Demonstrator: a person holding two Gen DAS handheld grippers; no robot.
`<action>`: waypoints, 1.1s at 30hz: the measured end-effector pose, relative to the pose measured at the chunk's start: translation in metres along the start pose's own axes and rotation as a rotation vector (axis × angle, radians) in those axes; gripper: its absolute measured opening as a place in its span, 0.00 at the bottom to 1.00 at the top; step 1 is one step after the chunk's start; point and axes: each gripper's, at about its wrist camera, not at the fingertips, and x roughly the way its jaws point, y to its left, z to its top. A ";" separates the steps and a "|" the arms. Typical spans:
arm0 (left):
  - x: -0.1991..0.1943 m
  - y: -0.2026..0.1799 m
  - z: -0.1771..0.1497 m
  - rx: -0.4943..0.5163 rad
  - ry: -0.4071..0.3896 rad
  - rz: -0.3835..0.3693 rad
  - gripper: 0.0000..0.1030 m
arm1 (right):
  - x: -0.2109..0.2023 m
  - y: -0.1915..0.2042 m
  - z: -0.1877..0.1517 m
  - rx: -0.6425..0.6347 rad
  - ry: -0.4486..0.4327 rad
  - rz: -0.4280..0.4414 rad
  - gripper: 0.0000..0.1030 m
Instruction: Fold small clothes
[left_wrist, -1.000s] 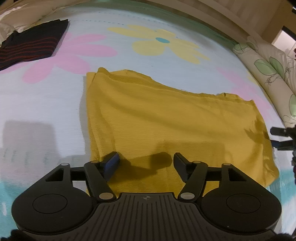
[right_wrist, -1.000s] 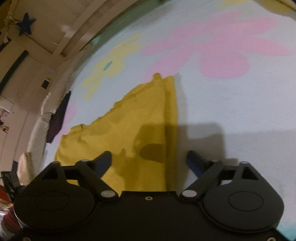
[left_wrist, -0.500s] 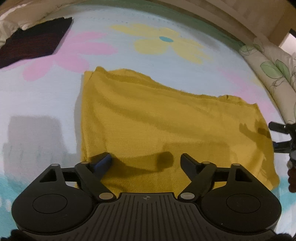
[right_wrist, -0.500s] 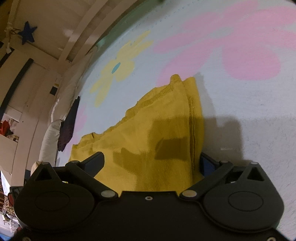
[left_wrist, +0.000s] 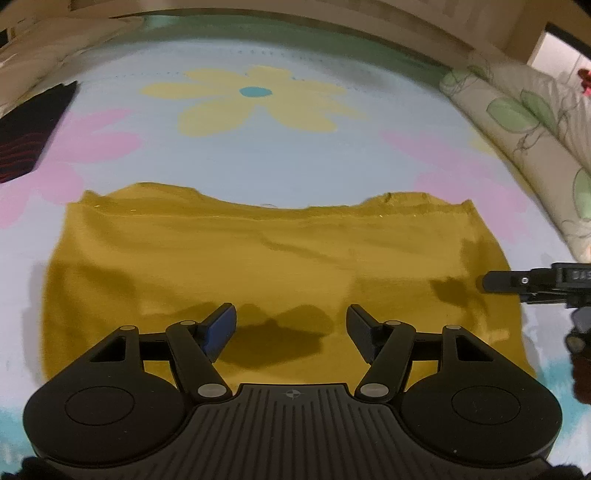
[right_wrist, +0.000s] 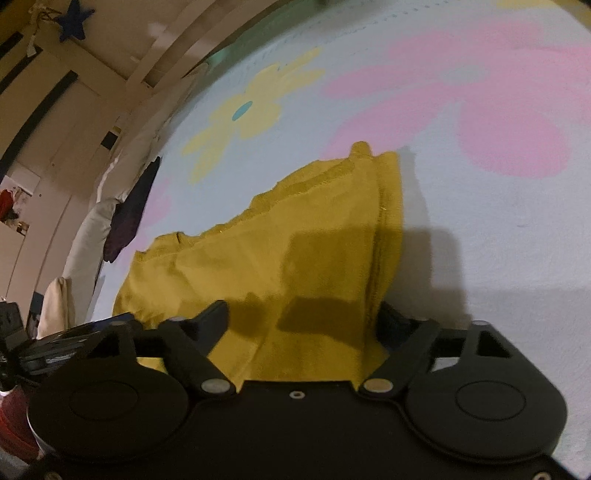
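1. The yellow cloth (left_wrist: 258, 266), a soft fine-knit piece folded into a wide rectangle with a wavy far hem, lies flat on the bedsheet (left_wrist: 295, 155).
2. The left gripper (left_wrist: 291, 326) hangs over its near edge, jaws partly apart and closing, nothing pinched between them.
3. The right gripper (right_wrist: 303, 317) straddles the seamed side edge, jaws closing around the cloth; whether the pads press it yet is unclear.
4. The sheet is pale blue with big printed flowers.
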 end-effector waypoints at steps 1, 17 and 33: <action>0.004 -0.005 0.000 0.014 -0.002 0.016 0.62 | -0.002 -0.004 0.001 0.013 0.004 0.006 0.70; -0.062 0.020 0.009 -0.069 -0.071 0.080 0.45 | -0.014 -0.005 0.002 0.039 0.047 -0.008 0.24; -0.075 0.109 -0.009 -0.177 -0.064 0.120 0.45 | 0.000 0.088 0.012 -0.016 0.029 -0.071 0.23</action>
